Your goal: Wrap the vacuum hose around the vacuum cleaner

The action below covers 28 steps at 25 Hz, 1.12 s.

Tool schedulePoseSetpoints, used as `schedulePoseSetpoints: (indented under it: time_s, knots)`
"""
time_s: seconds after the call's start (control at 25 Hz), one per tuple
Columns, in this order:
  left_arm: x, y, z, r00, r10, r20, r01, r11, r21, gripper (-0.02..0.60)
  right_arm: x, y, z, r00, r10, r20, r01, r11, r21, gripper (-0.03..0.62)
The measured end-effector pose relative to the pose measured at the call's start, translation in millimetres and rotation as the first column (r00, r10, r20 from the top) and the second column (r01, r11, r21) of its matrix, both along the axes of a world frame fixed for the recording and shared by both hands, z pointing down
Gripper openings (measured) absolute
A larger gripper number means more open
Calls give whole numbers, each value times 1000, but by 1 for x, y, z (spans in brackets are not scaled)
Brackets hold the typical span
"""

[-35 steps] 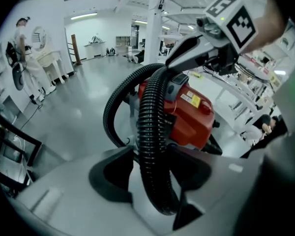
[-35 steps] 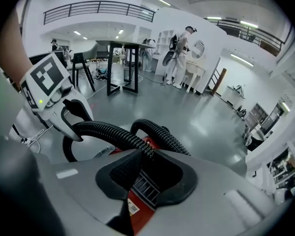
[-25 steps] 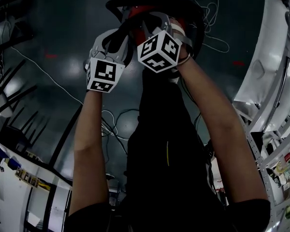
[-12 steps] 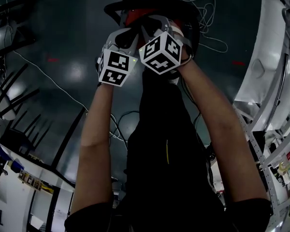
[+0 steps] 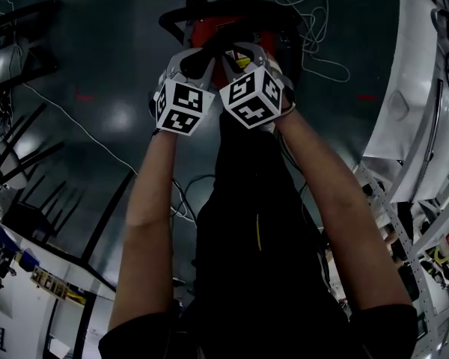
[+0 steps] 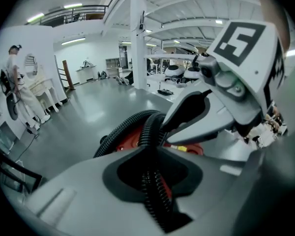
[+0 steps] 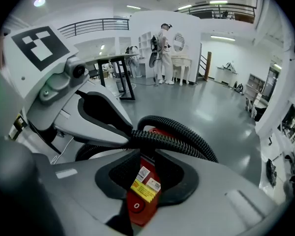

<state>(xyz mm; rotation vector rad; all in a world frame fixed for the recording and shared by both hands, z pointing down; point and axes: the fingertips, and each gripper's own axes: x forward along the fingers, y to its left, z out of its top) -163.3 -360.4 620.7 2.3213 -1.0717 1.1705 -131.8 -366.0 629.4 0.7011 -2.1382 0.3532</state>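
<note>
Nearest the head camera, the person's bare forearms [image 5: 151, 208] reach out side by side over dark clothing. Each hand carries a gripper, and the two marker cubes almost touch. The left gripper [image 6: 147, 149] has its fingers clamped on the vacuum hose [image 6: 150, 129]. The black ribbed hose runs lengthwise through the notch between them and out past the tips, and these fingers have just been closing on it. Just beside it, the right gripper [image 7: 143, 150] has its fingers drawn nearly together, their tips pinching the same hose where it crosses them sideways. Through the notch behind those tips, a yellow and white label [image 7: 145, 186] on the machine shows. Both grippers point steeply down, their tips close together on the hose. Directly beyond them the vacuum cleaner [image 5: 209, 28], red-bodied, stands on the floor [image 5: 112, 66], and the hose curves in a loop round its far side and back to the grippers. The floor is dark and glossy, with loose white cables [image 5: 314, 10] lying past the machine. Farther off, white frames and panels [image 5: 411, 88] line the right side. In the right gripper view, a person [image 7: 162, 53] stands at white furniture near the far wall.
</note>
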Motion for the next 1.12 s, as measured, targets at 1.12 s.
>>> schedulePoseSetpoints:
  time_s: [1.12]
  knots:
    - [14, 17, -12, 998, 36, 49, -39, 997, 68, 94, 8, 36, 4, 999, 25, 32, -22, 996, -89, 84]
